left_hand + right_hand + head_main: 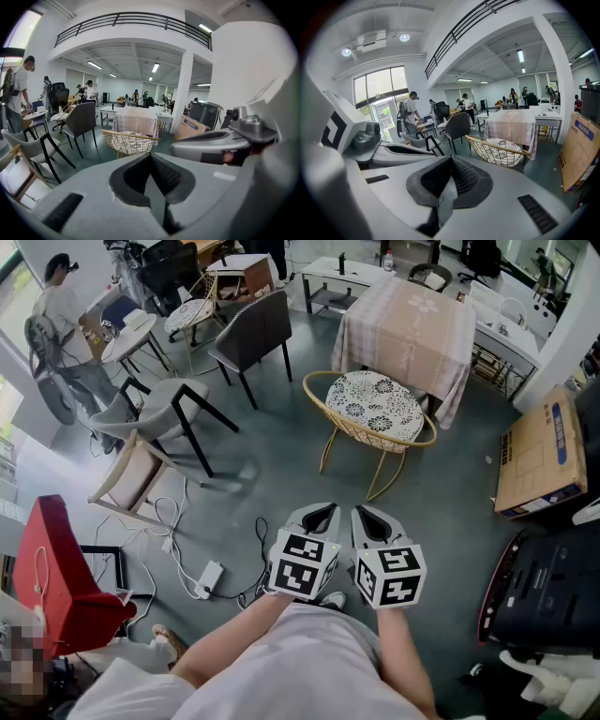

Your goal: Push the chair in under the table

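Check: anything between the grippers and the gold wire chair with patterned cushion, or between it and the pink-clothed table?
Nothing visible. Only bare grey-green floor separates the shut left gripper and right gripper from the gold wire chair with patterned cushion. Its seat borders the pink-clothed table, with no object between them.

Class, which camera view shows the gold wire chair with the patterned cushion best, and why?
The head view: from above it shows the whole wire chair, its cushion, its legs, and its place in front of the clothed table. Both gripper views show it small and side-on, with the legs mostly out of sight.
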A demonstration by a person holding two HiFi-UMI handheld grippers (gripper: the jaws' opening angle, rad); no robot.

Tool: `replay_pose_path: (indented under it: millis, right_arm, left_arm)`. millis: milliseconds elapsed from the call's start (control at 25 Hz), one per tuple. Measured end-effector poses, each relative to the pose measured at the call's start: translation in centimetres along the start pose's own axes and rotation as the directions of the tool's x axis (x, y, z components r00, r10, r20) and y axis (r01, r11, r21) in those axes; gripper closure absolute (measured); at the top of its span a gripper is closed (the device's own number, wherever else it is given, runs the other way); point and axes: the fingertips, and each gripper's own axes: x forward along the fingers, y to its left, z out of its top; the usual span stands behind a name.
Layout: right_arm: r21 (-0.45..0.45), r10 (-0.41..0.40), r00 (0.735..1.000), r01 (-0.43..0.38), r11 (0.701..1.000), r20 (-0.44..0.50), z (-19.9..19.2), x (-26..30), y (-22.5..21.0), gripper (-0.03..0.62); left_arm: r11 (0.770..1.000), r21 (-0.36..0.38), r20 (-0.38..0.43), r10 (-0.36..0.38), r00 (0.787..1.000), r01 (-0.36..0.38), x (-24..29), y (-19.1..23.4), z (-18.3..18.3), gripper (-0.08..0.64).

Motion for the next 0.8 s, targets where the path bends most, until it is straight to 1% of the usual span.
replay_pose_path:
  millis: [120,280,520,800]
  right_arm:
    - [0.009,0.004,1.000,-0.004,1.000,0.000,0.2,0.0,0.1,0.589]
    - [0.029,0.013,1.000,-0.013,0.999,-0.015,-0.1,0.2,0.3,0.589]
    - [0.040,0.023,0.999,-0.022,0.999,-0.025,-0.7,0.4,0.7,0.588]
    - [0.041,-0.005,0.999,0.006,0.999,-0.037,-0.5,1.5,-0.4,0.589]
  left_arm:
    - [1.000,0.004,0.004,0.002,1.000,-0.002,-0.2,0.1,0.4,0.555]
    - [1.000,0.030,0.004,0.010,1.000,-0.010,-0.3,0.1,0.4,0.555]
    - [1.000,0.028,-0.005,0.004,1.000,-0.004,-0.4,0.2,0.0,0.555]
    - [0.999,0.053,-0.002,-0.010,1.000,0.010,1.0,0.6,0.6,0.555]
